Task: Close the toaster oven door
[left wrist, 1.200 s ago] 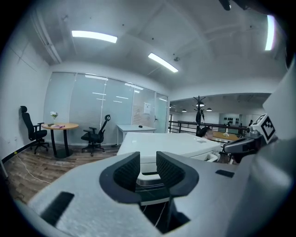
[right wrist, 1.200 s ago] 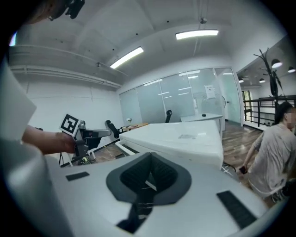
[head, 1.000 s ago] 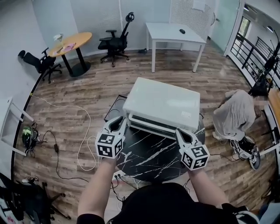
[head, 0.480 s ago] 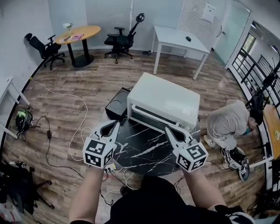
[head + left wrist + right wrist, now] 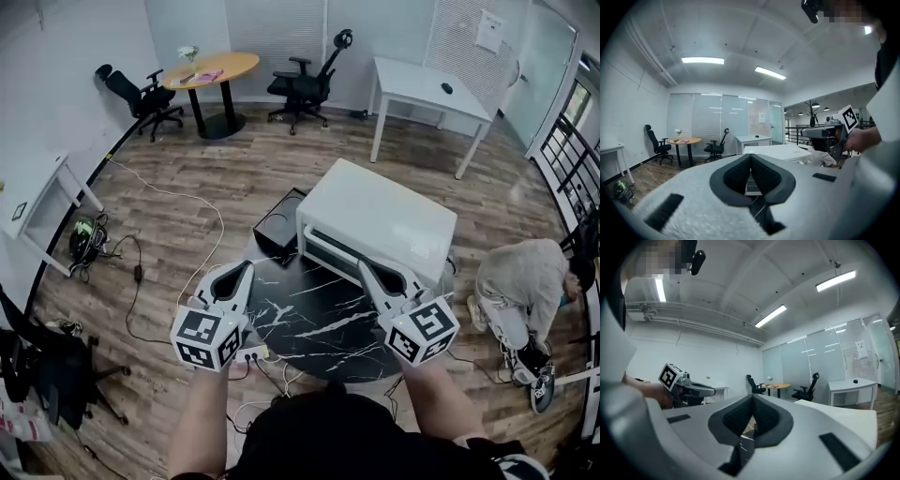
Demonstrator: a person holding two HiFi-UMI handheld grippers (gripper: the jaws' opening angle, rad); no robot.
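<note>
White metal, low and boxy, the toaster oven (image 5: pixel 380 220) sits on a black marble-patterned table (image 5: pixel 309 323), its front turned towards the person holding the grippers. From where I stand, no flap hangs out in front of the oven. The door (image 5: pixel 328 246) looks flush with the body, a dark strip running across it. I'd take it for shut or very nearly so, though I can't tell whether it is pressed fully home.

The left gripper (image 5: pixel 247 267) hovers in front of the oven's left corner, near it but clear of it. Its claw is pressed together with nothing in it. The right gripper (image 5: pixel 364 266) is in front of the oven's right half, its tip very close to the door. I can't say whether it touches. Its claw is also pinched tight and empty.

If the door needs a last push, closed claws are the right tool, blunt and stiff. I'd set both tips against the door's upper edge, one towards each end of the oven's front, and press evenly so the door doesn't twist on its hinge. I'd also push straight in at the oven and gently. The oven looks free-standing, so a hard shove could slide it back and away from the person.
</note>
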